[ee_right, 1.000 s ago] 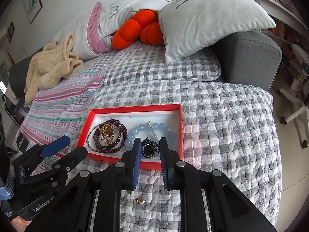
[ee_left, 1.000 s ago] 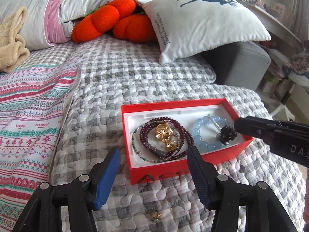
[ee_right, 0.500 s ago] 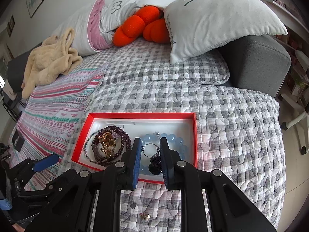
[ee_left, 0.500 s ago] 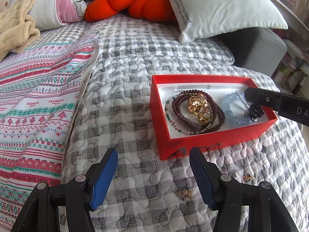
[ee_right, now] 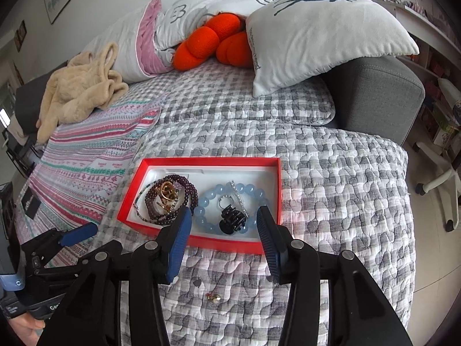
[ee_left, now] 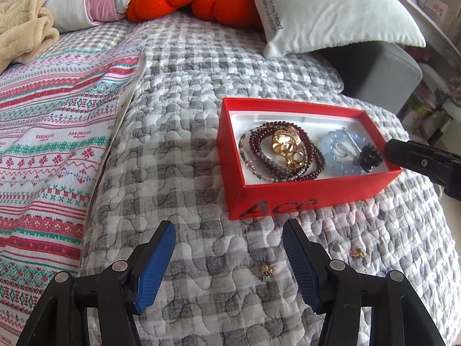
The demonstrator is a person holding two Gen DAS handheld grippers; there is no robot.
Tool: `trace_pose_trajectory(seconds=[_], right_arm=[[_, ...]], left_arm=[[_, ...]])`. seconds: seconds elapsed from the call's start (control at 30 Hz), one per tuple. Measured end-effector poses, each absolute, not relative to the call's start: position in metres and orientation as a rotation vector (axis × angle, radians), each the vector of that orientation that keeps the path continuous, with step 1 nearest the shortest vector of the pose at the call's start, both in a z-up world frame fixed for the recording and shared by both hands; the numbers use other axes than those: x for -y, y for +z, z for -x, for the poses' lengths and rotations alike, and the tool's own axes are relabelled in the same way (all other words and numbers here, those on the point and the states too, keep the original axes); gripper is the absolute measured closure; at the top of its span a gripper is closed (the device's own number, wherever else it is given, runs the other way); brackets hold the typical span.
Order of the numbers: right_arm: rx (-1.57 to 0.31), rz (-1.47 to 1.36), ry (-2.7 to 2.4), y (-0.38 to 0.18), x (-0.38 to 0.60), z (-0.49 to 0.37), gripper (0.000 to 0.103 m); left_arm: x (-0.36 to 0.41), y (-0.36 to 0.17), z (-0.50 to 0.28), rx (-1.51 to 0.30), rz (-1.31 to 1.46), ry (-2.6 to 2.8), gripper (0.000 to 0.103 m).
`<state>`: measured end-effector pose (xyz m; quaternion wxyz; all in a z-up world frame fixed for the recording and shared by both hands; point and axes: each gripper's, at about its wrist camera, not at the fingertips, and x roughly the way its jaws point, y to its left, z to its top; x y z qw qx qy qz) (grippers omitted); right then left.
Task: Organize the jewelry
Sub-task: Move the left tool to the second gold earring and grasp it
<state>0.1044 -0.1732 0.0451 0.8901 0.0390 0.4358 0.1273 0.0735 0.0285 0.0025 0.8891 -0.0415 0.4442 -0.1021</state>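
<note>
A red box [ee_left: 288,199] [ee_right: 270,184] sits on the grey checked quilt. It holds dark red bead strands [ee_left: 314,155] [ee_right: 190,193], gold rings [ee_left: 286,144], a pale blue bead bracelet [ee_left: 337,151] [ee_right: 253,191] and a black flower piece with a ring [ee_left: 368,157] [ee_right: 230,220]. Two small gold earrings lie on the quilt in front of the box [ee_left: 266,271] [ee_left: 357,252]; one shows in the right wrist view [ee_right: 213,297]. My left gripper [ee_left: 229,262] is open and empty above the quilt, near the box front. My right gripper [ee_right: 223,232] is open and empty over the box's near edge.
A striped blanket [ee_left: 43,132] covers the left. Pillows [ee_right: 322,28], orange plush [ee_right: 213,40] and a beige towel [ee_right: 77,92] lie at the back. The grey sofa arm [ee_right: 380,92] and the quilt's edge are at the right.
My right gripper opened and let the black flower piece drop into the box on the blue bracelet. My left gripper drew back and left from the box.
</note>
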Motion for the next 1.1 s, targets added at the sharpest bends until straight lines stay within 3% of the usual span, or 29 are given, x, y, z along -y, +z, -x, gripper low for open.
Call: trace_pose_trajectory(seconds=[0.87, 1.1], right_arm=[[-1.103, 0.008, 0.248, -0.025, 0.185, -0.043, 0.052], [-1.062, 0.112, 0.258, -0.029, 0.177, -0.033, 0.051]], left_arm=[[-0.002, -0.034, -0.026, -0.902, -0.038, -0.401, 0.035], [0.002, -0.038, -0.034, -0.904, -0.045, -0.417, 0.047]])
